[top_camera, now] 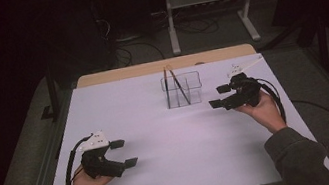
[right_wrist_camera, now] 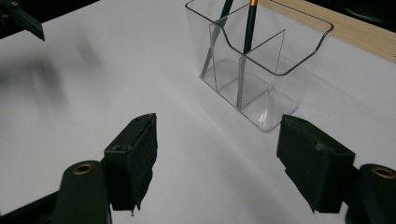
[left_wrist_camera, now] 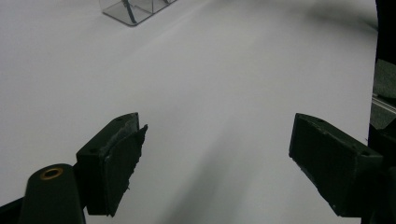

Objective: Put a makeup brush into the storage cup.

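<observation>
While both grippers are held above the white table (top_camera: pixel 164 163), nothing is gripped by either.

Right gripper (top_camera: pixel 216 98) is seen just right of the clear divided holder (top_camera: pixel 182 89), jaws spread wide, empty. Two pencils (top_camera: pixel 176 86) are stood leaning in the holder's compartments; the holder is set near the table's far edge. Left gripper (top_camera: pixel 125 152) is held at the near left corner, well apart from the holder, jaws likewise spread and empty.

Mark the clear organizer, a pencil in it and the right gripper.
clear organizer (right_wrist_camera: pixel 299 70): right gripper view, right outer wall.
pencil (right_wrist_camera: pixel 250 28): right gripper view, dark shaft below the gold band.
right gripper (top_camera: pixel 218 96): high view, gap between its open jaw tips.
</observation>
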The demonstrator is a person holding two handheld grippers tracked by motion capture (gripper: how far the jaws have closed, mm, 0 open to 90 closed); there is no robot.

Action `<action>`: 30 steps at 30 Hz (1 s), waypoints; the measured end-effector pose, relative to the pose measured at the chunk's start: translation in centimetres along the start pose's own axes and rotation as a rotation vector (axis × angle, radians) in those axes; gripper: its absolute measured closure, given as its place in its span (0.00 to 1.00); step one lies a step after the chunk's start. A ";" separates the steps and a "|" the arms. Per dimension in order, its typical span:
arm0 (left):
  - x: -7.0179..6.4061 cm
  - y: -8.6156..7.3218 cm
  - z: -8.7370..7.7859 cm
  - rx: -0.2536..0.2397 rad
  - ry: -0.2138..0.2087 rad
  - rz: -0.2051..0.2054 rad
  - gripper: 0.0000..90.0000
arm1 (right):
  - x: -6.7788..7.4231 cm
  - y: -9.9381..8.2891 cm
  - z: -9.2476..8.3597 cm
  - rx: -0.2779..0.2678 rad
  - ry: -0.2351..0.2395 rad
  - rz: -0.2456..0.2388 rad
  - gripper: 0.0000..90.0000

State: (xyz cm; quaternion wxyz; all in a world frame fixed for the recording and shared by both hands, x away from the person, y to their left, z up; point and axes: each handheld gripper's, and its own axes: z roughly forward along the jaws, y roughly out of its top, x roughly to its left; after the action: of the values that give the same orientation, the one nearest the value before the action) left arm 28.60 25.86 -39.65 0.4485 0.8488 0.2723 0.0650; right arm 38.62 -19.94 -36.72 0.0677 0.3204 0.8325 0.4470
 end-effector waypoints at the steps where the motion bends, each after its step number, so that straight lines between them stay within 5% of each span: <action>1: 0.0 0.0 0.0 -0.001 0.001 -0.001 0.18 | 0.0 -0.1 -0.1 -0.003 0.001 -0.001 0.31; 30: 0.1 -0.2 -0.2 -0.016 0.006 -0.013 0.18 | 0.5 -2.3 -0.8 0.008 0.000 0.015 0.30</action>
State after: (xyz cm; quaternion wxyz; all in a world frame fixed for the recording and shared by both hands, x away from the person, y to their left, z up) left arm 28.57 26.16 -39.72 0.4549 0.8432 0.2785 0.0668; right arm 36.80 -21.07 -38.01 0.0629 0.3270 0.8317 0.4443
